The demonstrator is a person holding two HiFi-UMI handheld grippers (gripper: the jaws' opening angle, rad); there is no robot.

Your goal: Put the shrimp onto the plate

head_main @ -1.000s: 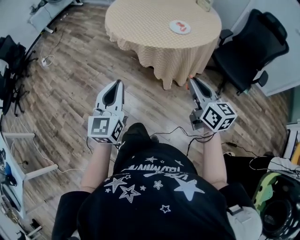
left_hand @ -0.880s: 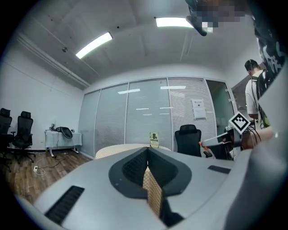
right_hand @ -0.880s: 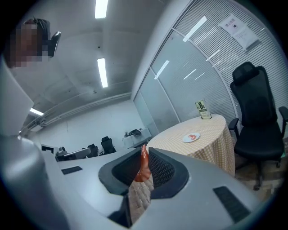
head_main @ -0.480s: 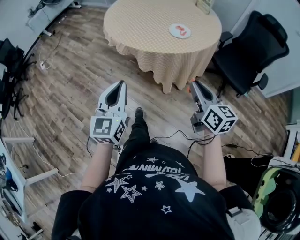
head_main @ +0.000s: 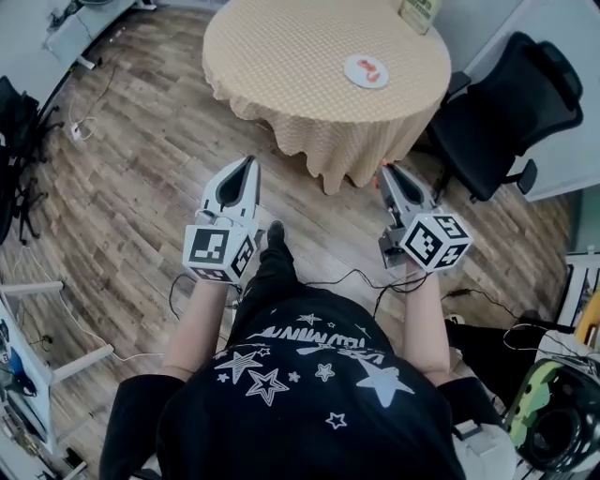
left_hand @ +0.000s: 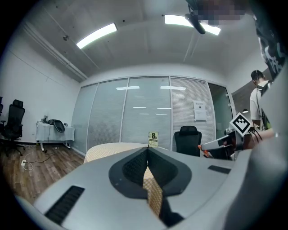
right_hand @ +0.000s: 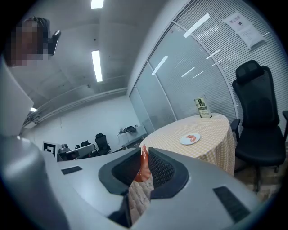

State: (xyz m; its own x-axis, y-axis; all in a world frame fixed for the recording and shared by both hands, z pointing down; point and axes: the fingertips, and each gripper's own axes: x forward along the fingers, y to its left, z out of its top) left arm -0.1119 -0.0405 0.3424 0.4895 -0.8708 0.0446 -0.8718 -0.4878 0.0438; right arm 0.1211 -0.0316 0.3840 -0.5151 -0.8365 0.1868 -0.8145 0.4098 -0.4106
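Both grippers sit higher in the head view than half a second ago, and the round table (head_main: pixel 281 56) with its yellow checked cloth fills more of the upper middle of the frame, its cloth hem now closer to the jaw tips. At centre left the left gripper (head_main: pixel 250 162) points up the frame toward the near hem of the cloth; in its own view its jaws meet at the tips with nothing between them, and only the cloth shows through the slit lower down. At centre right the right gripper (head_main: pixel 385 172) points the same way, and its jaws are pinched on the shrimp (right_hand: pixel 144 167) — an orange-red piece standing upright between the ribbed pads in the right gripper view. This shrimp hangs over the wooden floor (head_main: pixel 141 169), short of the table and well apart from the plate (head_main: pixel 352 66). That small white plate lies on the cloth at the upper right of the frame and already carries another shrimp (head_main: pixel 371 72). A number card (head_main: pixel 419 13) stands near the table's far edge, at the very top of the frame. Right of the table stands a black office chair (head_main: pixel 516 112). The person's shoe (head_main: pixel 275 234) shows on the floor between the two grippers — just below them in the frame.
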